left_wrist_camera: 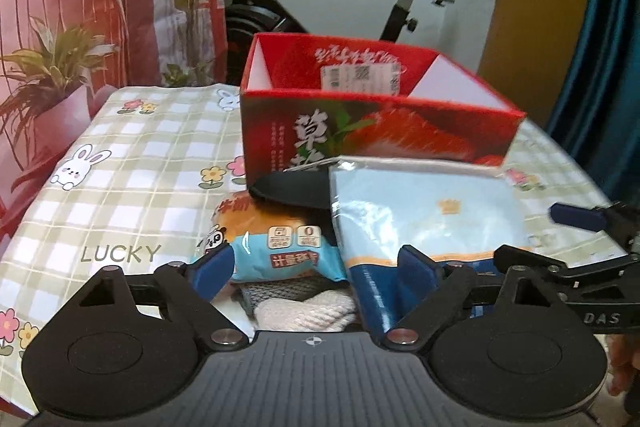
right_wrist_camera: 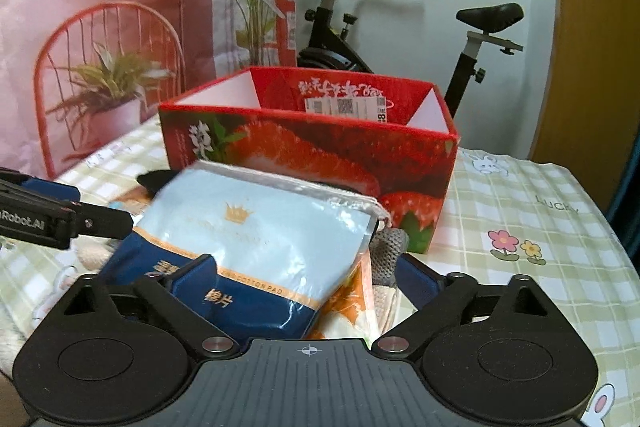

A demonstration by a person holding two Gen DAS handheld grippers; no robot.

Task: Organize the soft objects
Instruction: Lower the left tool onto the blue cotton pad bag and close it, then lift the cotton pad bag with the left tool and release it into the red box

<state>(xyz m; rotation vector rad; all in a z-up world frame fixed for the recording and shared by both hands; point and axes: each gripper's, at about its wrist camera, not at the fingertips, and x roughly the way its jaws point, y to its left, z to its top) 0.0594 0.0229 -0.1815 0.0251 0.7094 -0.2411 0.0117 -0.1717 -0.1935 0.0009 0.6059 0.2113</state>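
We see left tongs [left_wrist_camera: 316,269] released over bread packet [left_wrist_camera: 276,247]. Right tongs [right_wrist_camera: 308,279] spread around cotton pad pack [right_wrist_camera: 256,227], not pinching. Soft pile sits on tabletop [left_wrist_camera: 132,163], against open red strawberry box [right_wrist_camera: 320,151].

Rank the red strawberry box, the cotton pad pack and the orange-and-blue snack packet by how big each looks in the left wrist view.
1. red strawberry box, clearly largest though farthest.
2. cotton pad pack, partly hidden by a finger.
3. snack packet, smallest; partly covered.
The pack lies nearer the camera than the box, so the true gap may be wider.
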